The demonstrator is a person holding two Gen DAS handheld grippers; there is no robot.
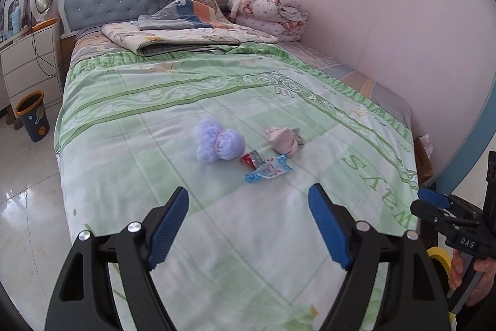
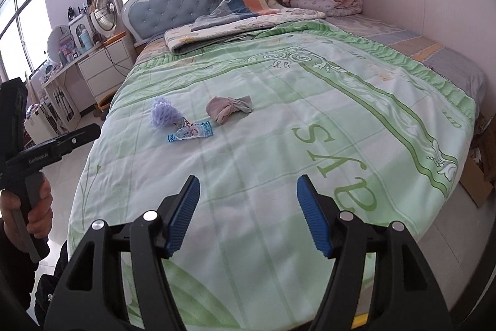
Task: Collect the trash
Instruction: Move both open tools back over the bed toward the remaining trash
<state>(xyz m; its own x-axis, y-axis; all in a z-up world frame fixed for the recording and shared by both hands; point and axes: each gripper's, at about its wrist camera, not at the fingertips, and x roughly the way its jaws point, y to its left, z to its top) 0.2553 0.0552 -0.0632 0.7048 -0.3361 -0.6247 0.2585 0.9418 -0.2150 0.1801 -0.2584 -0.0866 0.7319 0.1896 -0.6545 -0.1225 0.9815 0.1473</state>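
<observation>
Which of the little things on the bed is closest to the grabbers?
The blue-and-white wrapper. It lies flat at the front of the group, nearer both grippers than the purple foam net, the small red wrapper and the pink sock.

blue wrapper (image 1: 268, 169) flat on bed | red wrapper (image 1: 250, 158) touching it | purple foam net (image 1: 218, 144) beside

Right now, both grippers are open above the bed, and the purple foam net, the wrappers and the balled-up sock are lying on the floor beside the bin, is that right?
Not quite. The purple foam net, the wrappers and the balled-up sock lie on the green bedspread, not on the floor; the left wrist view shows it. Both the left gripper and the right gripper are open above the bed.
</observation>
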